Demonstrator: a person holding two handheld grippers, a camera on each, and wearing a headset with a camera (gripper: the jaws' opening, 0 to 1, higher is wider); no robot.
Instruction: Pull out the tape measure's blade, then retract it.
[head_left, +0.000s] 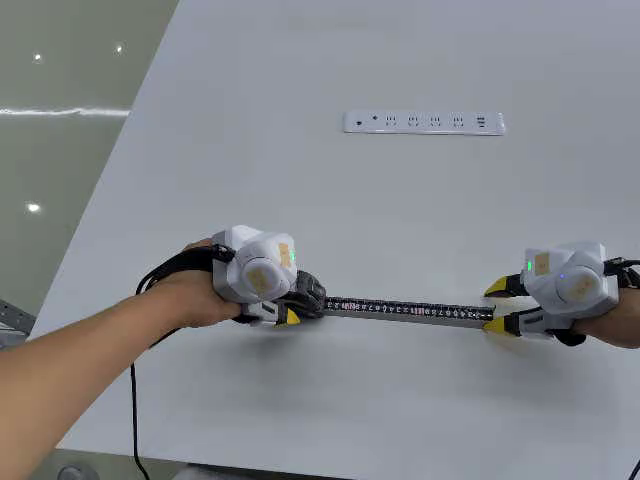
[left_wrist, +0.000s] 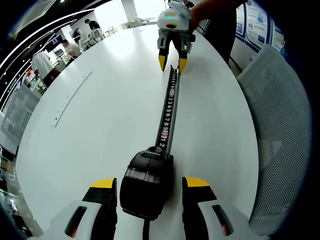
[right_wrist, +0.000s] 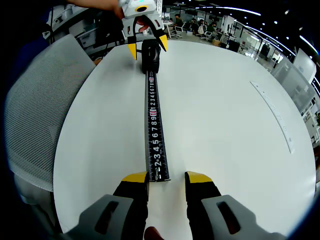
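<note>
A black tape measure case (head_left: 308, 296) rests on the white table (head_left: 300, 160), and my left gripper (head_left: 300, 300) is shut on it. In the left gripper view the case (left_wrist: 147, 185) sits between the yellow-tipped fingers (left_wrist: 102, 183). The blade (head_left: 405, 310) runs out flat along the table to my right gripper (head_left: 497, 306). Seen from the right gripper view, the blade's end (right_wrist: 159, 172) lies between the jaws of the right gripper (right_wrist: 167, 177), which stand open with a gap beside the blade. The left gripper (right_wrist: 146, 49) and the case (right_wrist: 150, 56) appear at the far end.
A white power strip (head_left: 424, 122) lies farther back on the table. A grey mesh chair (left_wrist: 280, 125) stands along the near edge of the table. A black cable (head_left: 133, 400) hangs off the front edge at the left. People sit far back in the office (left_wrist: 55, 55).
</note>
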